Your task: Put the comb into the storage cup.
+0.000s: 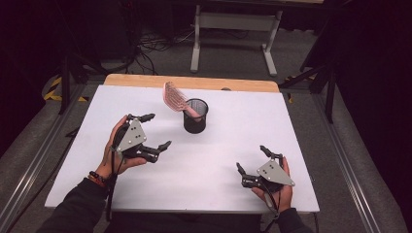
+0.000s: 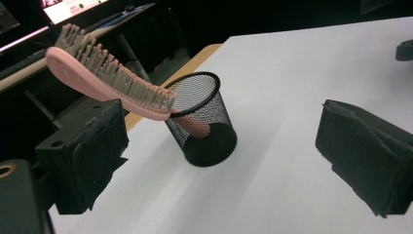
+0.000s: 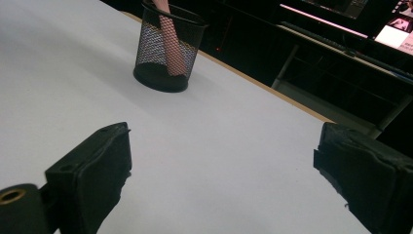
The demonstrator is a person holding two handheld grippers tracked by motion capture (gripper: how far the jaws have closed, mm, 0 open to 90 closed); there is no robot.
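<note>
While both grippers gape released, pink hairbrush (image 2: 104,80) leans, handle down, grey bristles, in black mesh cup (image 2: 207,129)

Dark room, grey floor (image 1: 233,58), tangled cables (image 1: 155,46) (far side), white-legged desk (image 1: 235,22)

Pink hairbrush with grey bristles (image 3: 168,44): in your right gripper view, upper left, the top edge cuts off its head.
Handle end: veiled by the black mesh cup (image 2: 202,119).
</note>
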